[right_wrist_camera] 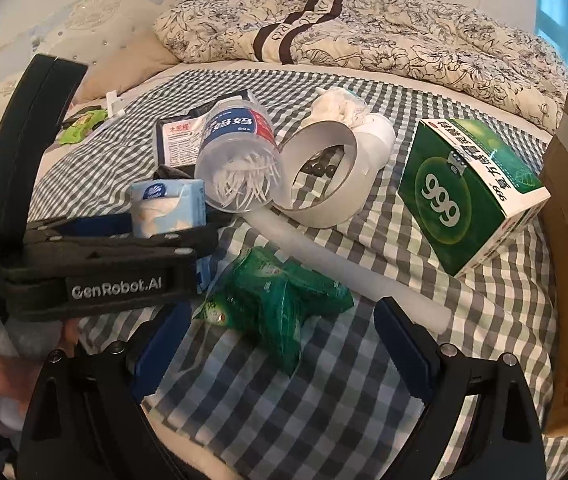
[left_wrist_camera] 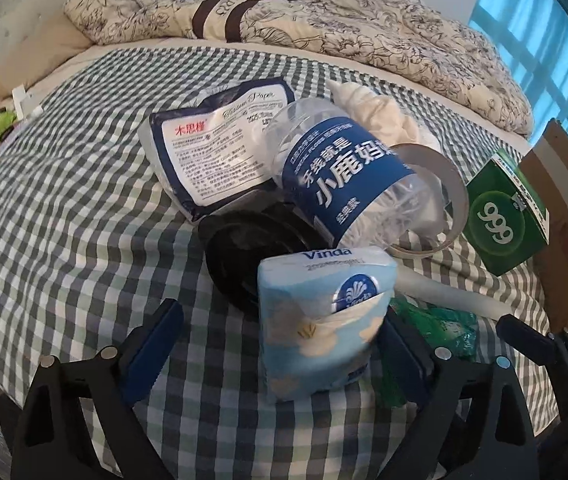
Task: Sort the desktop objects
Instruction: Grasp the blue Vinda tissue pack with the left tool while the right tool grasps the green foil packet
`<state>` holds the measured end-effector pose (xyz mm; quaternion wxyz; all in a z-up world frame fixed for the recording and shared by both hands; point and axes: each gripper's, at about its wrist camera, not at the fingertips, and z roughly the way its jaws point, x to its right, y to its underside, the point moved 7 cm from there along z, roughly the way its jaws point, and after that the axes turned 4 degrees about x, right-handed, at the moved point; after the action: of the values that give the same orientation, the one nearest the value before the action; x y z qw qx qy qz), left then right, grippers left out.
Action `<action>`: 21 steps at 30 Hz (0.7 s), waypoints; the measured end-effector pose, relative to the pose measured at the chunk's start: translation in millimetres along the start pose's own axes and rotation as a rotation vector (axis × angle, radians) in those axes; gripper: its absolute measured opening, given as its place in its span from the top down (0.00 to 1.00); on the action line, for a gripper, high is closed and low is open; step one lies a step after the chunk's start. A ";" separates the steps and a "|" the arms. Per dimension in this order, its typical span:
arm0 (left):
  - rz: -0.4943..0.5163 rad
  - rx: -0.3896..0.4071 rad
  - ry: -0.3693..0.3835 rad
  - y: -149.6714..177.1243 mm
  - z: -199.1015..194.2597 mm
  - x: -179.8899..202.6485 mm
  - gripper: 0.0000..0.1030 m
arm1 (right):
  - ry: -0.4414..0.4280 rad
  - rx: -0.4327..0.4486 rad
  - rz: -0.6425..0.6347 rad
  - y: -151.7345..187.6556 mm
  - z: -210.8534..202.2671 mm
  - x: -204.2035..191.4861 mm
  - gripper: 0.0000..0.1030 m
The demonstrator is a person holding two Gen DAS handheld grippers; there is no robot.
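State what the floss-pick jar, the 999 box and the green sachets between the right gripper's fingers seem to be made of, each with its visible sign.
Floss-pick jar: probably clear rigid plastic; the white picks show through its wall.
999 box: likely glossy printed cardboard, with flat faces and sharp folded edges.
Green sachets: seemingly thin plastic or foil film; crinkled, with bright highlights.

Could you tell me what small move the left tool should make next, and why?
Probably close the left tool on the light blue Vinda tissue pack. The pack stands between its open fingers, the right finger close against it and the left one apart, so it is not yet gripped. The right tool hangs open over the green packets, out of the way.
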<state>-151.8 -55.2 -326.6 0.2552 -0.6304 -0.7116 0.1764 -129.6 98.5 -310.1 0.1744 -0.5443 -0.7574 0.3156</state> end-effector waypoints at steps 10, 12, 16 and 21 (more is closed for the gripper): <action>0.019 0.027 0.019 -0.1 -6.0 8.3 0.53 | 0.020 -0.010 -0.018 2.7 12.8 -4.3 0.13; 0.006 0.028 0.023 -0.3 -6.9 6.7 0.54 | -0.011 -0.017 -0.003 5.1 16.2 -5.4 0.20; -0.012 0.044 0.020 -4.4 -13.9 0.5 0.54 | -0.020 -0.025 0.031 4.6 19.4 -2.1 0.29; -0.045 0.070 0.017 -12.3 -27.1 -5.1 0.54 | -0.029 -0.014 0.051 1.9 10.1 0.3 0.44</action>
<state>-145.5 -63.9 -298.4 0.2869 -0.6065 -0.7167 0.1902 -134.5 96.3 -318.8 0.1513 -0.5599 -0.7481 0.3226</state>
